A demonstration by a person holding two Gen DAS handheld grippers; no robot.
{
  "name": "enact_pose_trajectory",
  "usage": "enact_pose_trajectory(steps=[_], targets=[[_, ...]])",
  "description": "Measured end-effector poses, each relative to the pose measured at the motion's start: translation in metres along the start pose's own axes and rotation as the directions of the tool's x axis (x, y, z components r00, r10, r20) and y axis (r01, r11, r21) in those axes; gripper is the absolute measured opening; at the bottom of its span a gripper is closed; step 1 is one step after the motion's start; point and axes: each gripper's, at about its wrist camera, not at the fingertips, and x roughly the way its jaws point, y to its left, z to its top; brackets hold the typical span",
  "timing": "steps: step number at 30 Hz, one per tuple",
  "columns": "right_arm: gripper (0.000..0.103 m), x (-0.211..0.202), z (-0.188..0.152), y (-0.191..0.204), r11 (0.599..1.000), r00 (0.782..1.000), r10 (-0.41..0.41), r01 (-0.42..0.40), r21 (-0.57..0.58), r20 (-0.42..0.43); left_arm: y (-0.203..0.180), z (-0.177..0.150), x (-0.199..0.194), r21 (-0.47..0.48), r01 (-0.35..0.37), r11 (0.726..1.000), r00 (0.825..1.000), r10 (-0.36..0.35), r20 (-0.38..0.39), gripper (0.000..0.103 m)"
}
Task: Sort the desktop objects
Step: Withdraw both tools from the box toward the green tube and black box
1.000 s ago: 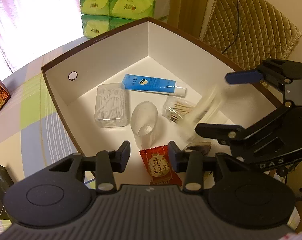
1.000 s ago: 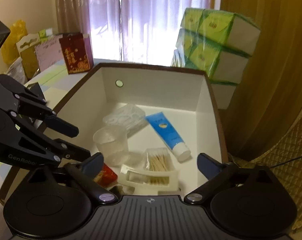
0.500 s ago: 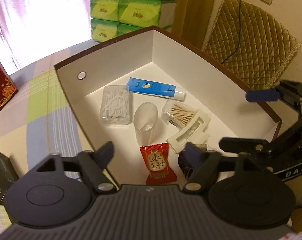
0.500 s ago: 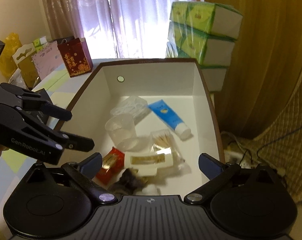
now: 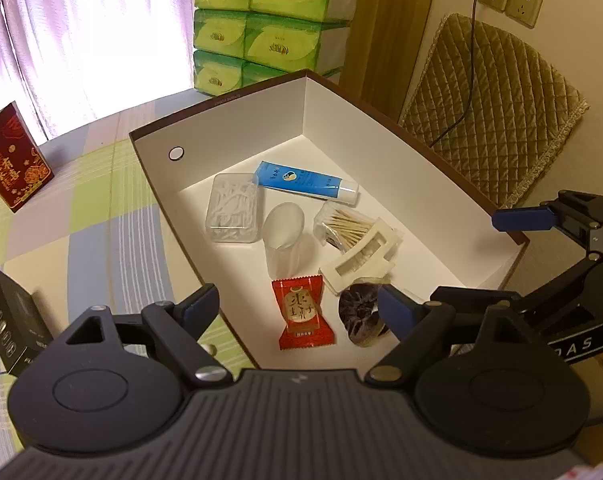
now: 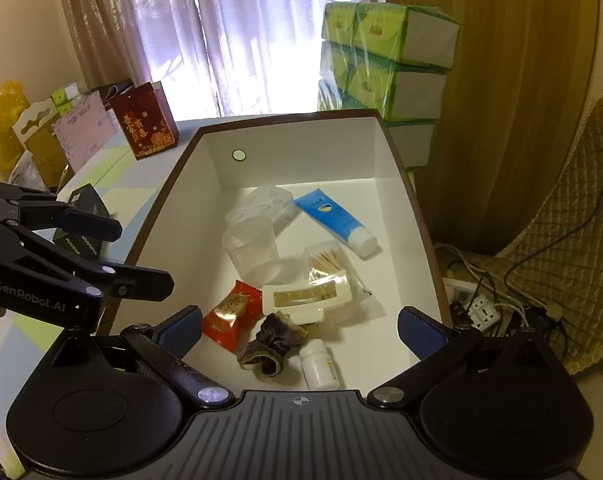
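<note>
A brown-rimmed white box [image 5: 237, 128] [image 6: 301, 148] holds a blue tube [image 5: 305, 180] [image 6: 335, 220], a clear floss-pick case [image 5: 232, 208] [image 6: 261, 206], a clear cup [image 5: 283, 236] [image 6: 253, 252], a bag of toothpicks [image 5: 341, 222] [image 6: 325, 262], a white hair clip [image 5: 361, 260] [image 6: 305, 298], a red candy packet [image 5: 303, 314] [image 6: 231, 316], a dark scrunchie [image 5: 359, 312] [image 6: 275, 344] and a small white bottle [image 6: 319, 366]. My left gripper [image 5: 297, 304] is open and empty above the box's near end. My right gripper [image 6: 299, 326] is open and empty above the same end.
A stack of green tissue packs [image 5: 273, 20] [image 6: 385, 52] stands behind the box. A red gift bag [image 5: 11, 156] [image 6: 145, 124] and a black box [image 5: 9, 320] [image 6: 83, 224] sit on the checked tablecloth [image 5: 81, 208]. A quilted chair [image 5: 489, 112] and floor cables [image 6: 485, 304] lie right.
The white hair clip dropped from the right gripper into the box. The left gripper opened wide. Both grippers pulled back and up from the box.
</note>
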Motion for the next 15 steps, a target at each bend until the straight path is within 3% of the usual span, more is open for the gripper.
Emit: enact_pose_trajectory(steps=[15], targets=[[0.101,-0.026,-0.014,0.022,1.000,1.000,-0.008,0.008,0.026,0.007,0.004,-0.025,-0.028,-0.034,-0.016,0.999,1.000,0.016,0.010,0.085]])
